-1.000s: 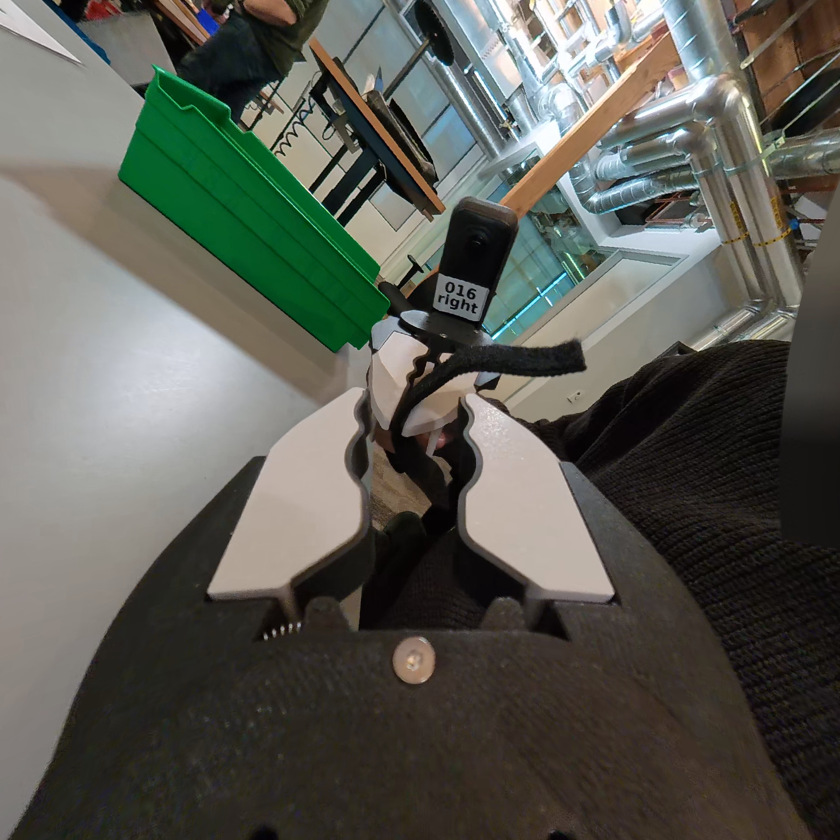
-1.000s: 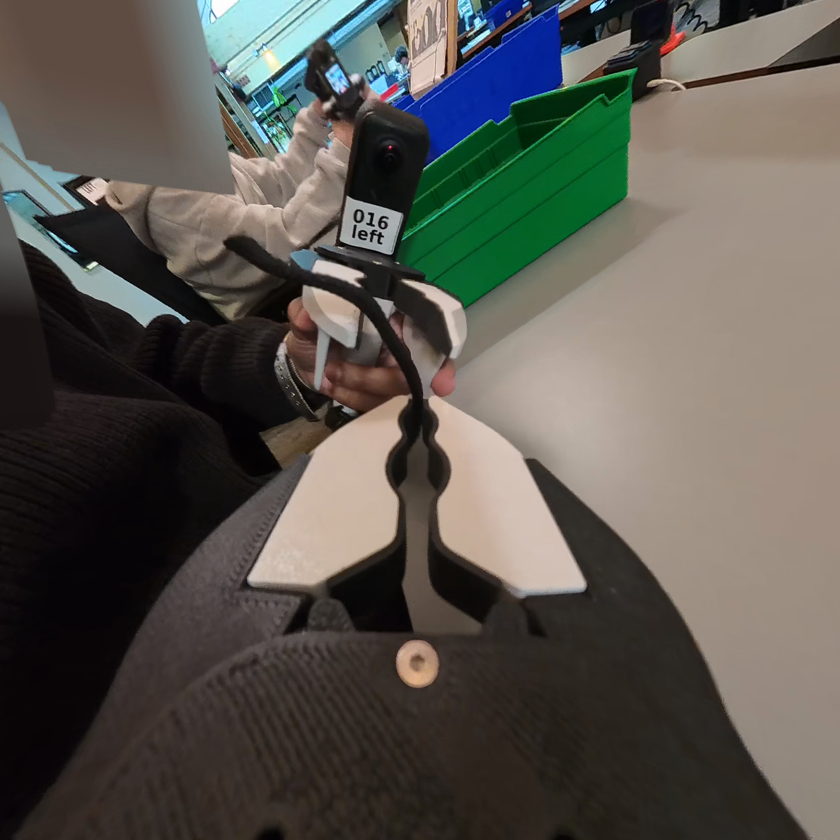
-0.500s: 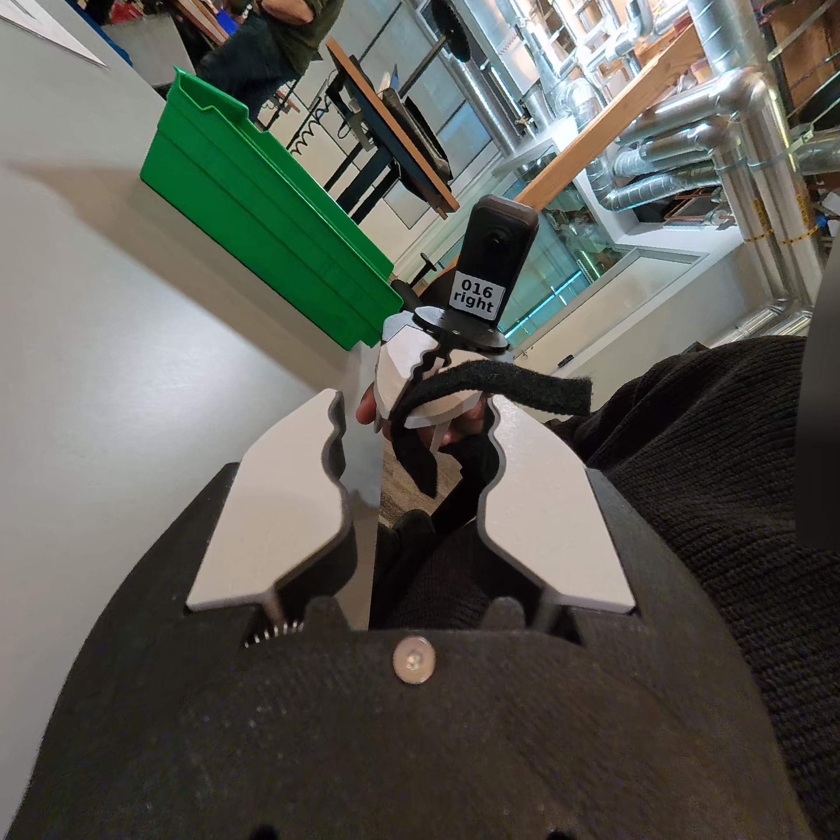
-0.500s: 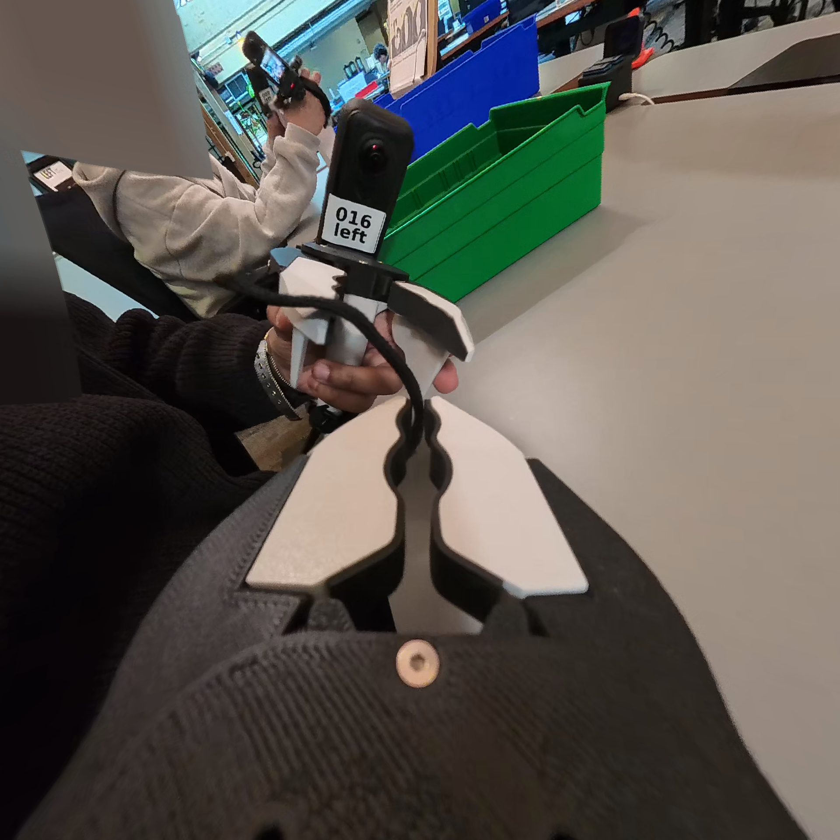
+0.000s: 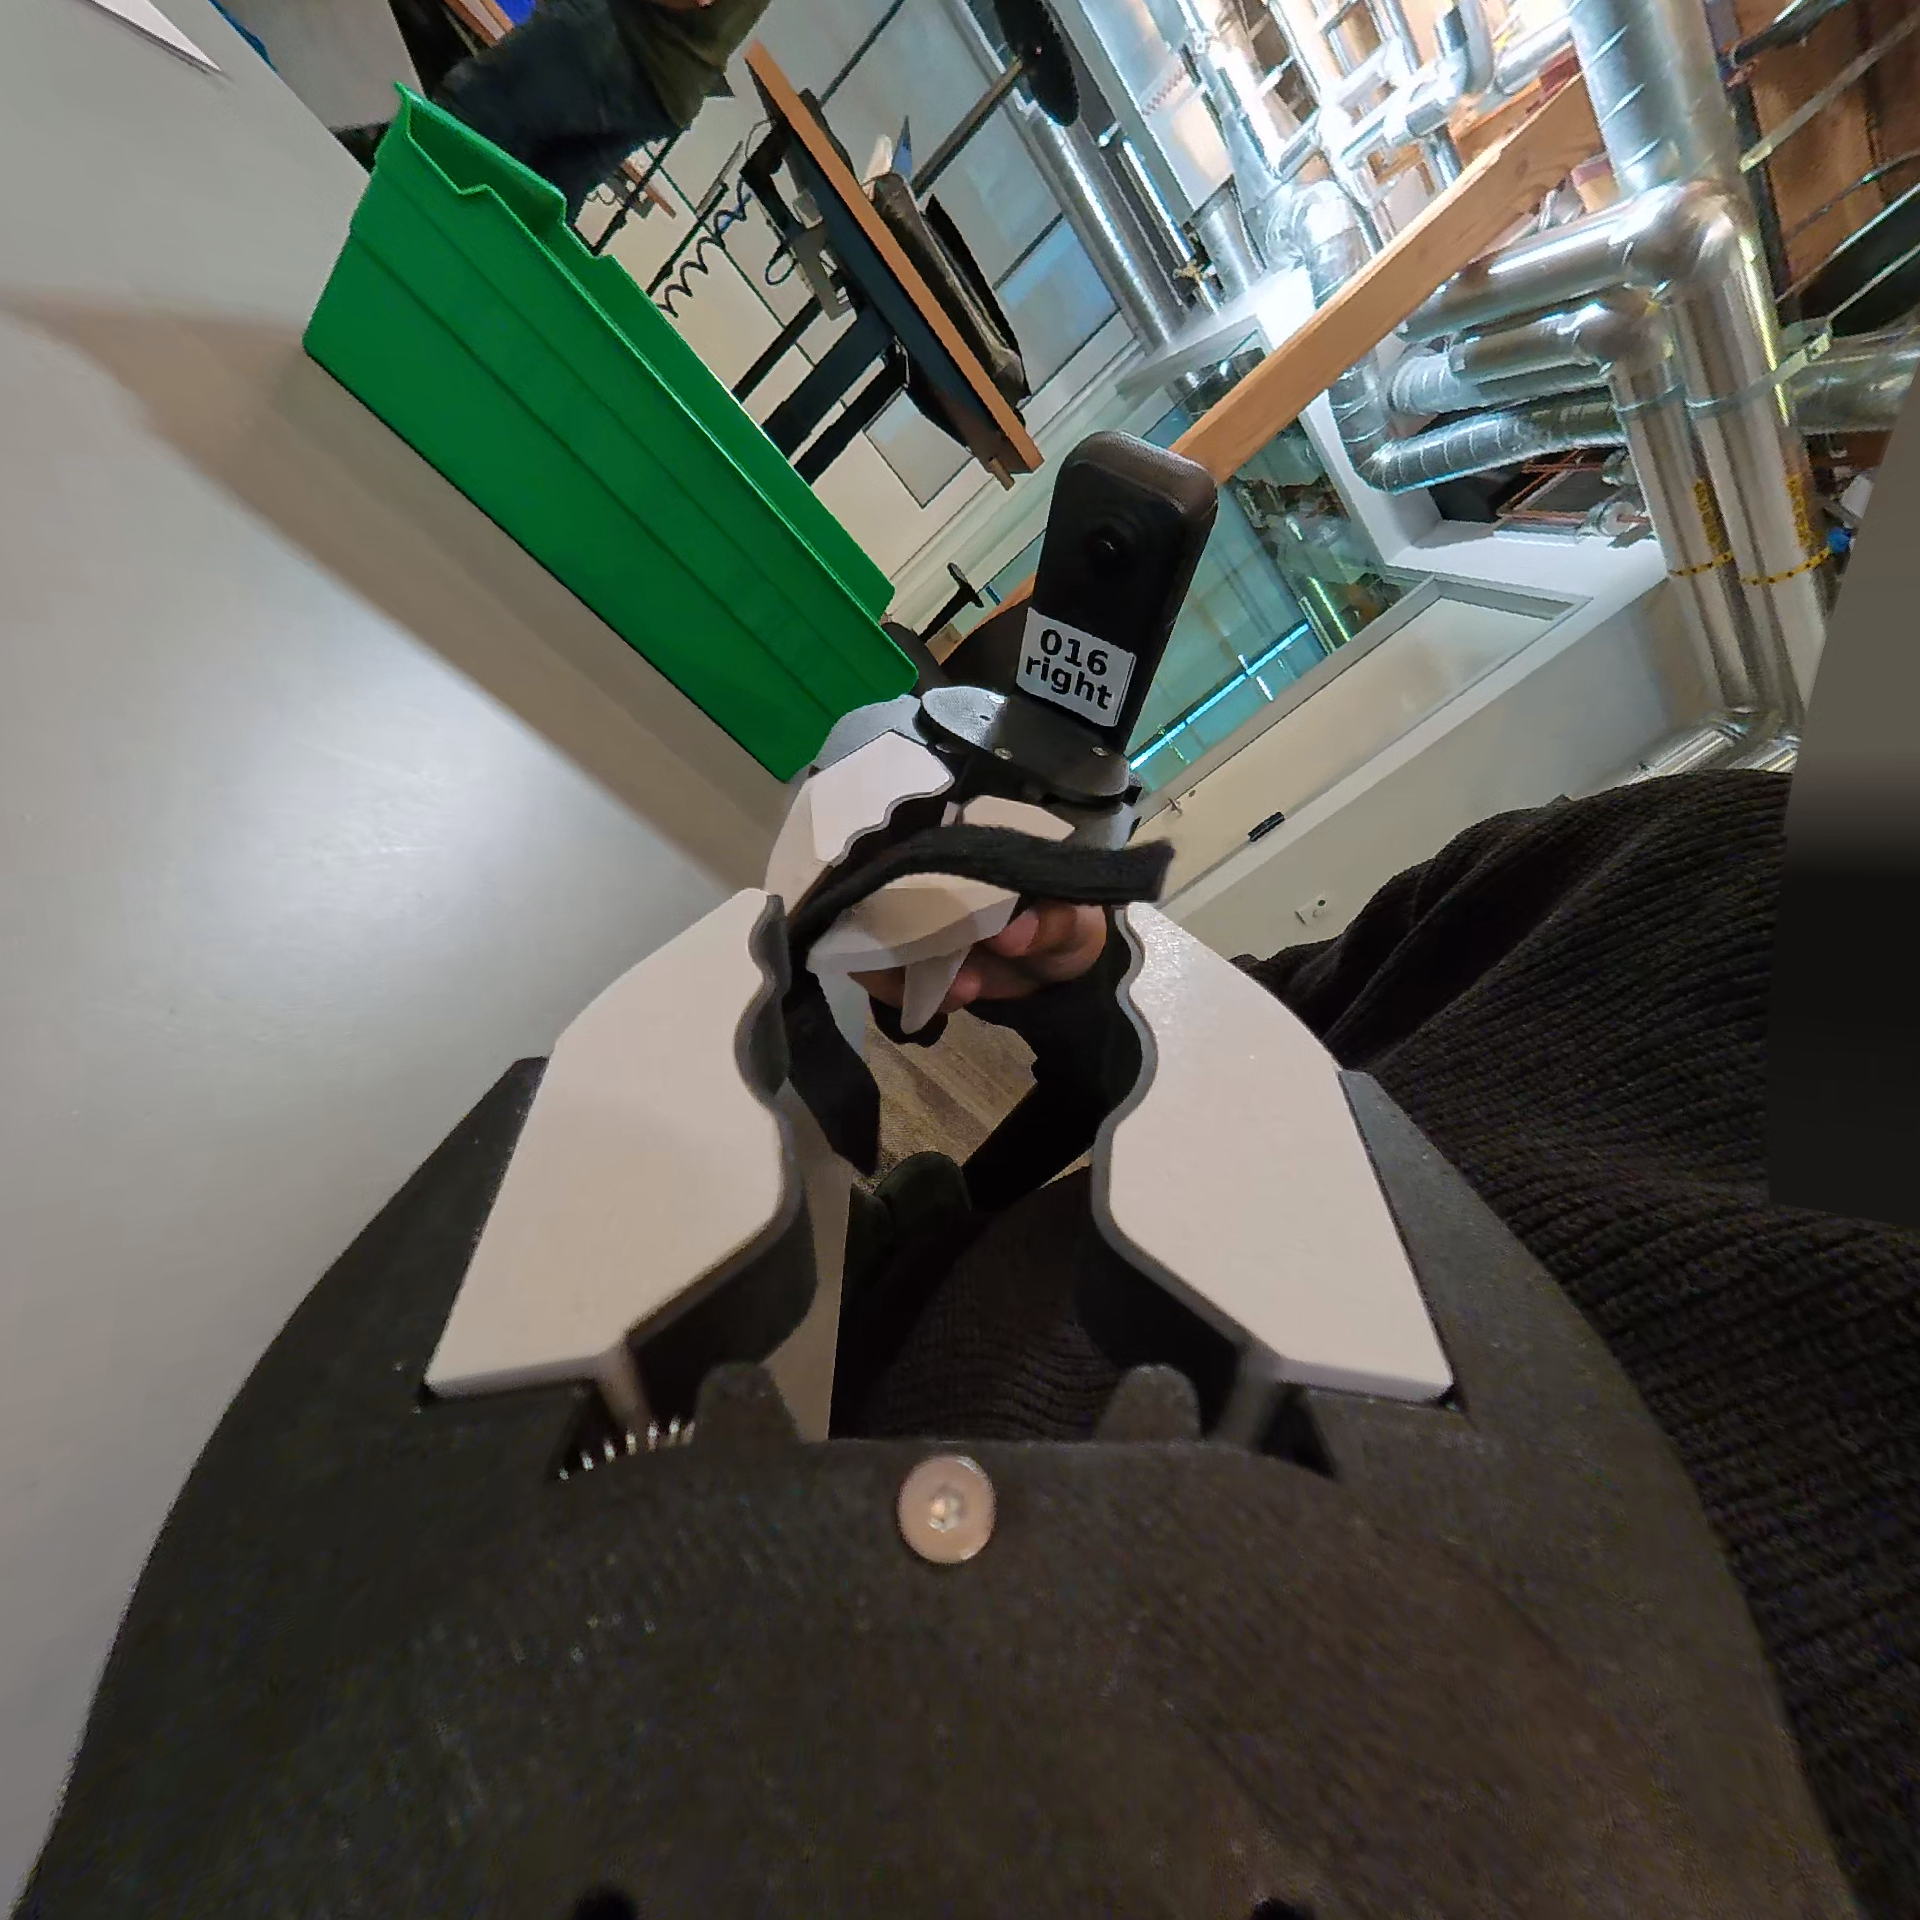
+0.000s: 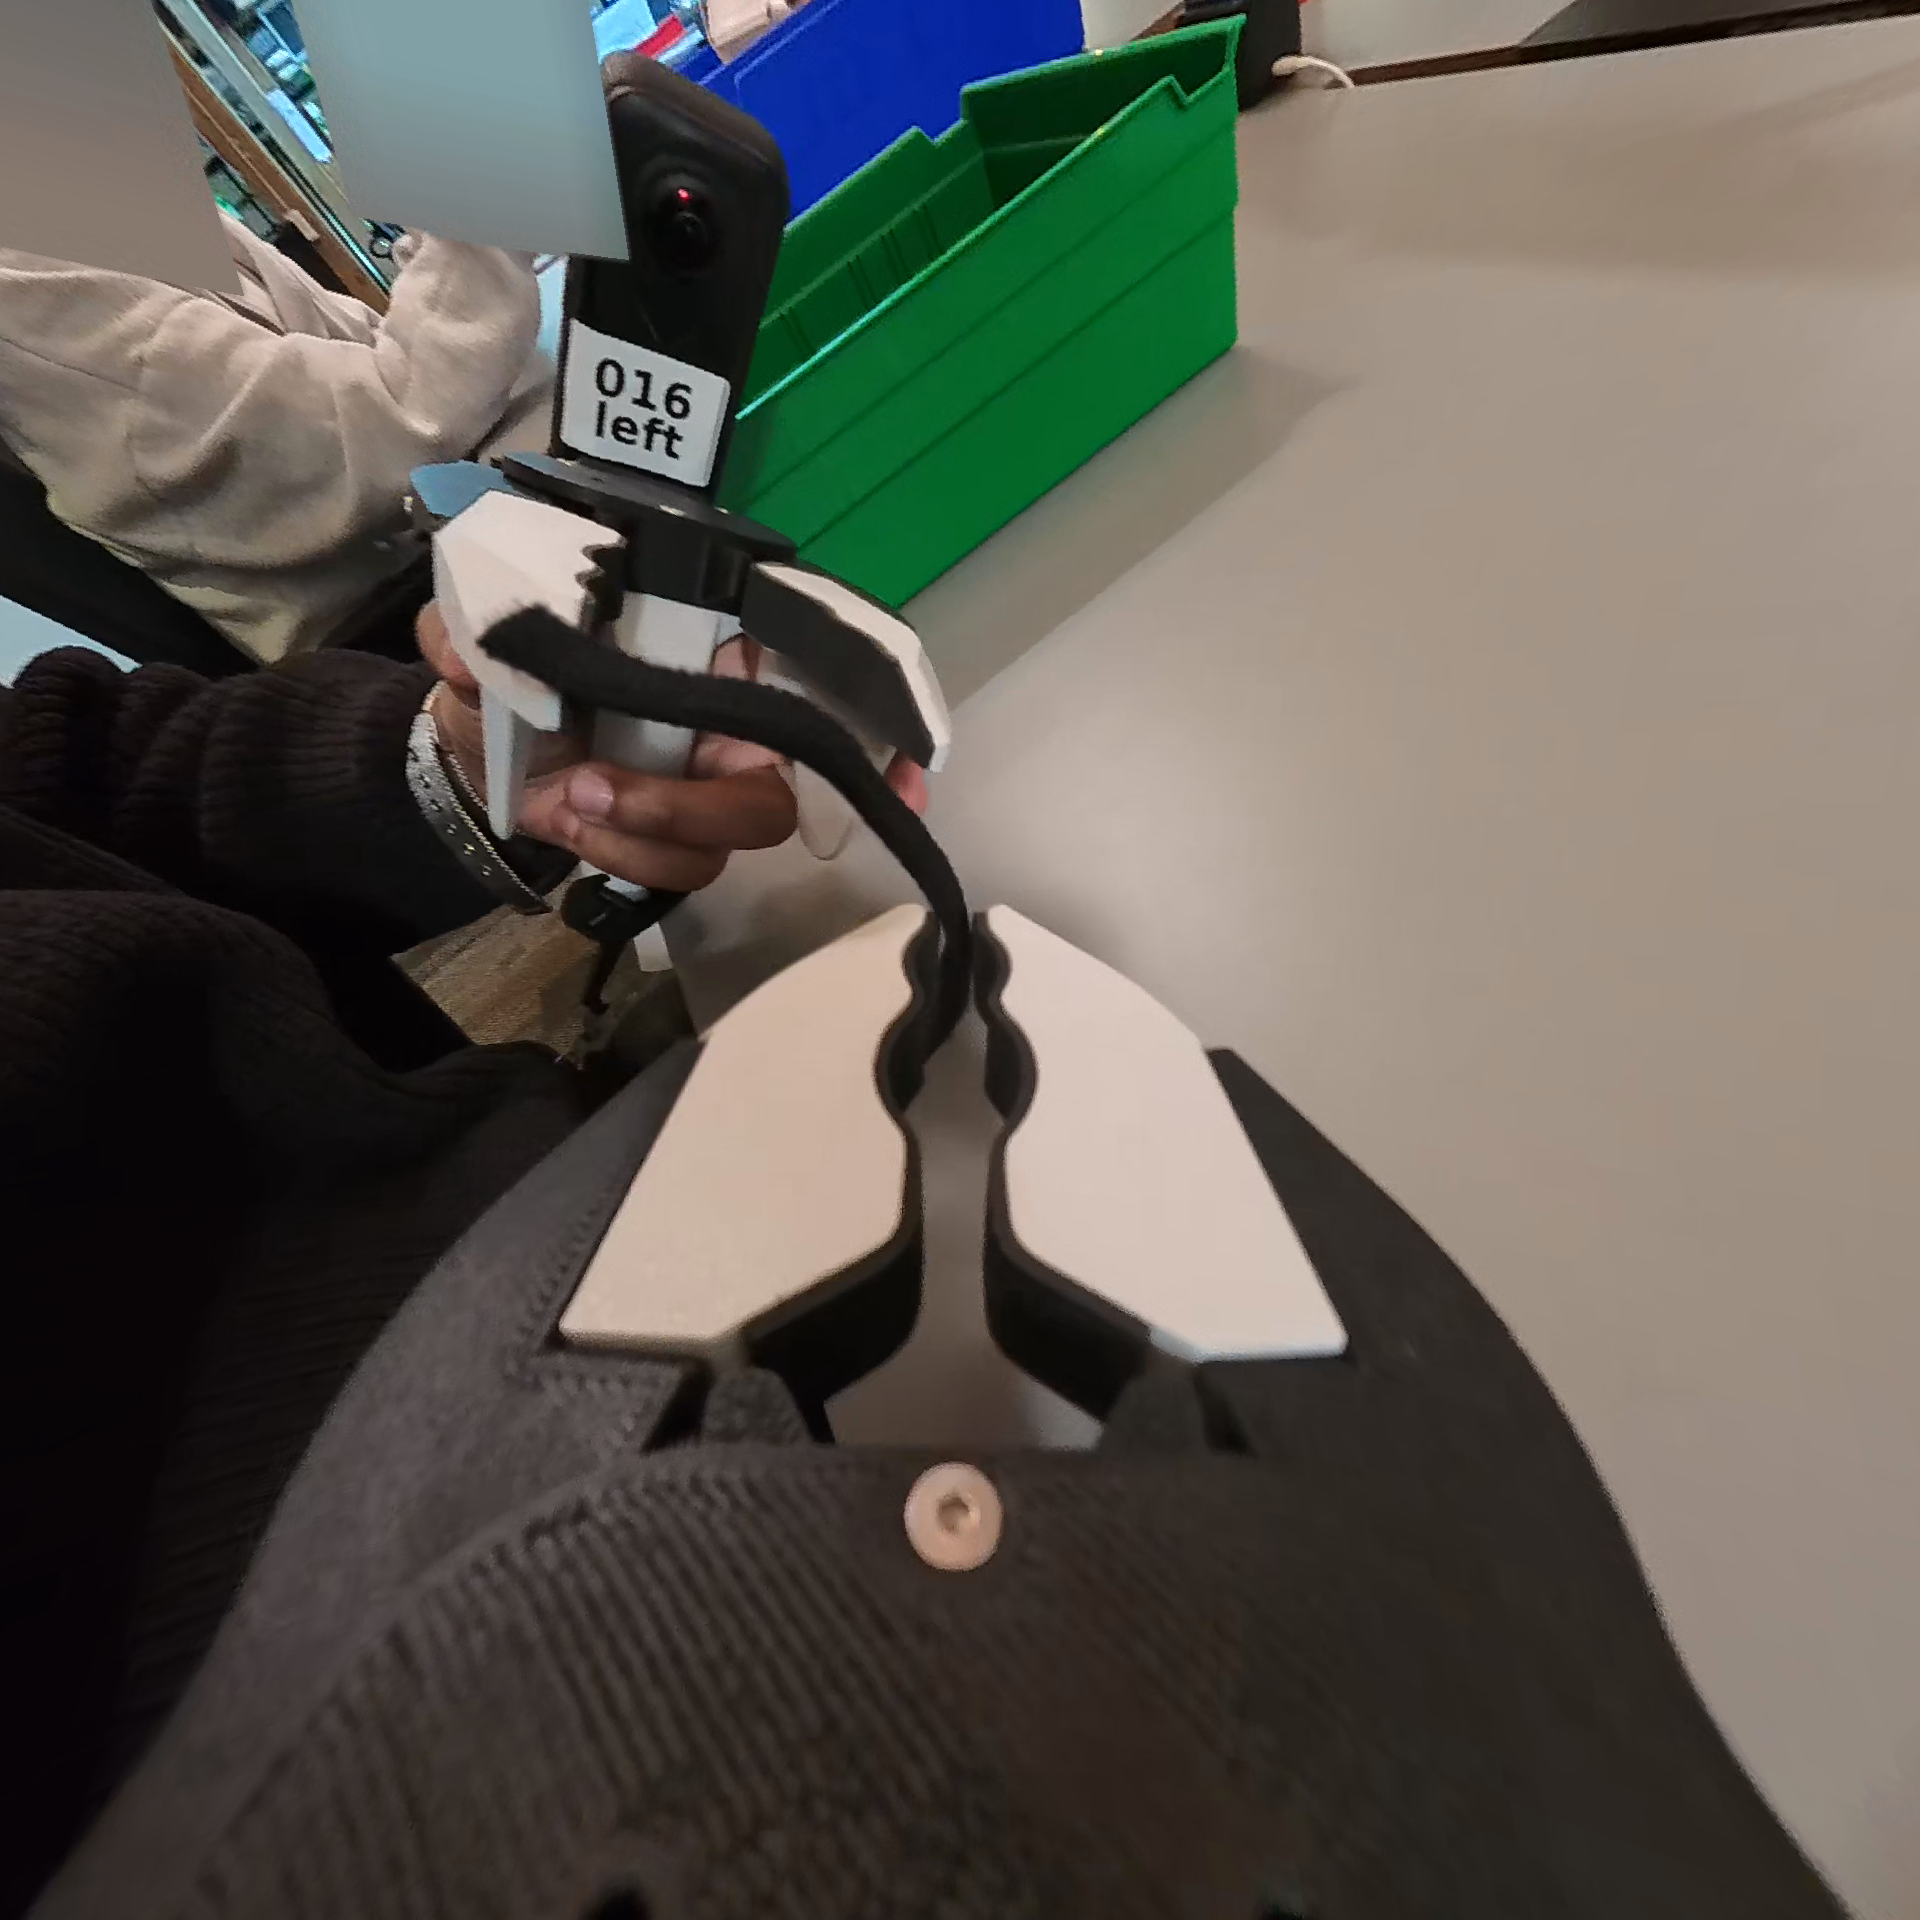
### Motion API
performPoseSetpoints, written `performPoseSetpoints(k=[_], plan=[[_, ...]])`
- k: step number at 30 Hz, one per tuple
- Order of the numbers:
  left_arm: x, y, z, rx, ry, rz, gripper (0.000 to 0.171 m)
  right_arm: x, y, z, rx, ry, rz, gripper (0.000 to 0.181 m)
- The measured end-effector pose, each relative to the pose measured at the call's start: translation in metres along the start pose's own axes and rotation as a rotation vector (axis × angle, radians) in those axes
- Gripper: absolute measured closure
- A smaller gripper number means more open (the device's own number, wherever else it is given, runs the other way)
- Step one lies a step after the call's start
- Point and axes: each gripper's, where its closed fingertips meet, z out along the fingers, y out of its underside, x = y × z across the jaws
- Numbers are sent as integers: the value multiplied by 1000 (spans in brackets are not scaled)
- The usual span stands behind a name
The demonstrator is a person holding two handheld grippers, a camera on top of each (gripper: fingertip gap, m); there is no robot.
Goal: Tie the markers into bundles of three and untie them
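A black fabric strap runs up from my right gripper, whose pads are shut on it near its middle. The strap's far end lies across the front of my left gripper, which a hand holds just ahead. In the left wrist view my left gripper is wide open and grips nothing. The right gripper sits right in front of it with the strap pinched between its fingers. One strap end hangs down beside my left finger's inner pad.
A green plastic bin stands on the grey table, with a blue bin behind it. The green bin also shows in the left wrist view. A black knitted sleeve fills the right side. A person in a beige sweatshirt sits beyond. Spacing between my two grippers at the tips: around 5 cm.
My left gripper's jaws have opened wide, and the strap now hangs loose between them. My right gripper stays shut on the strap and has drawn a little closer to the left one.
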Motion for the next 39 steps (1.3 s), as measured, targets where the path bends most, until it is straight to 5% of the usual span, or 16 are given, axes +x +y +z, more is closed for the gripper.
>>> performPoseSetpoints(k=[17,25,29,34,37,39], plan=[[-1,1,0,1,-17,11,113,11,19,5,-120,120,-90,178],[-1,-3,-1,20,-31,25,113,13,-6,-7,-12,200,-201,178],[-2,-4,-2,29,-36,19,113,39,-68,-71,211,489,-395,178],[-1,-1,0,19,-26,13,113,63,-136,-236,598,937,-489,178],[-1,0,2,12,-21,7,113,81,-128,-319,806,1131,-428,178],[0,0,3,10,-16,4,113,114,-104,-341,741,1257,-368,178]])
